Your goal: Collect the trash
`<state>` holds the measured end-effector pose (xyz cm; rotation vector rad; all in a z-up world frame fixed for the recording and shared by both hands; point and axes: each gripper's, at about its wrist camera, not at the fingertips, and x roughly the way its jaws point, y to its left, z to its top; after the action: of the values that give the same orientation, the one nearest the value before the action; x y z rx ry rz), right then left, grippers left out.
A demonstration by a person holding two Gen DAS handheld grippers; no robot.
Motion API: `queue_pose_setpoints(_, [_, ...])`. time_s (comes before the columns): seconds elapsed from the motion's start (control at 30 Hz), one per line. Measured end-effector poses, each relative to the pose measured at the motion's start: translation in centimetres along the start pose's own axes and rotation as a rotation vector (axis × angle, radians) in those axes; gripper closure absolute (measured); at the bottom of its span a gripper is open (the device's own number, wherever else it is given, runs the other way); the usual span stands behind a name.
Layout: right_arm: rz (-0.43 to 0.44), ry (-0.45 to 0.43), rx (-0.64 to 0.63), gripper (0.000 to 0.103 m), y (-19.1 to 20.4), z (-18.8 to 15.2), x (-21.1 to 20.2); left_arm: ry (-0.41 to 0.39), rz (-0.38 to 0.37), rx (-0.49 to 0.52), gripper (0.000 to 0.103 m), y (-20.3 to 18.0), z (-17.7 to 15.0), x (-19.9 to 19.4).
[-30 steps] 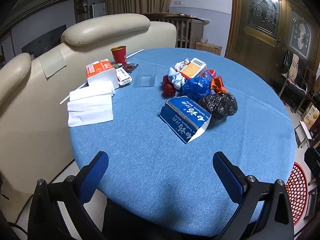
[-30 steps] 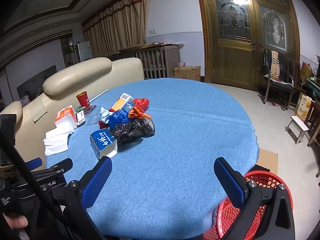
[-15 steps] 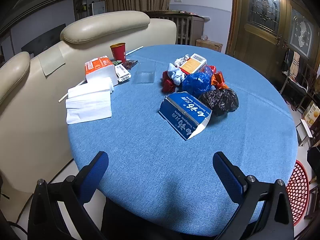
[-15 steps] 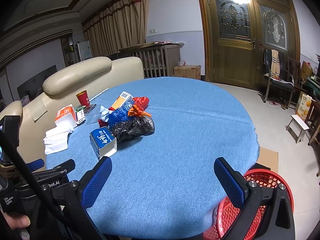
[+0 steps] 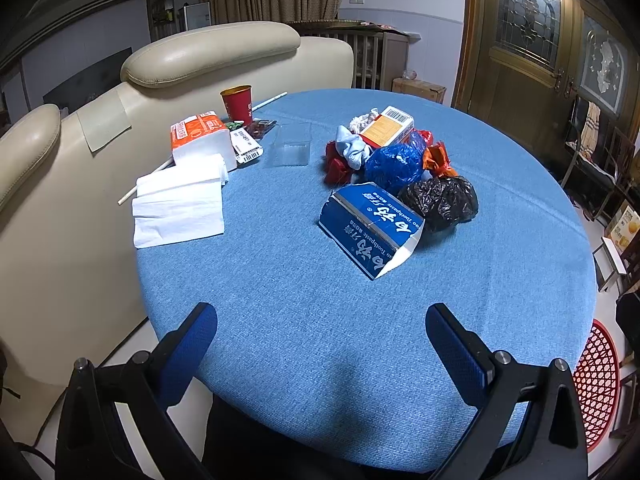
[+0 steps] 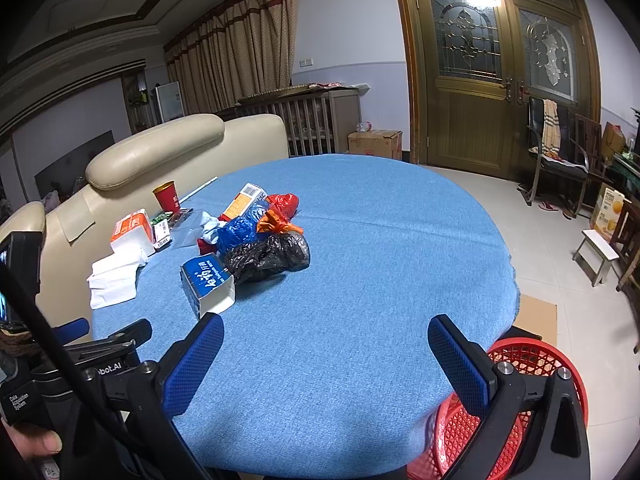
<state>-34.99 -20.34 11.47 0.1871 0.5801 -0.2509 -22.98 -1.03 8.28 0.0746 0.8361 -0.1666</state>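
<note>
Partly cut off at frame edge: red basket (image 6: 516,364) beside table (image 5: 320,340). Both grippers, left (image 5: 320,340) & right (image 6: 326,354), spread wide, empty, over bare near edge; trash pile (image 5: 396,168) mid-table.

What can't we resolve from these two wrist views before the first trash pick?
- Red basket: inside hidden by the right gripper and table edge in the right wrist view; cut off by the frame edge in the left wrist view.
- Pile under the blue bag: lower items covered by the black bag and toothpaste box.
- Small wrappers beside the red cup: too small to identify.
</note>
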Motion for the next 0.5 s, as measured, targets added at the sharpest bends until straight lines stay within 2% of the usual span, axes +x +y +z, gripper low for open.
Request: queue_pose_setpoints(0.5, [0.001, 0.001, -0.001, 0.000, 0.08, 0.08, -0.15, 0.003, 0.002, -0.001, 0.000, -0.27, 0.08, 0.02])
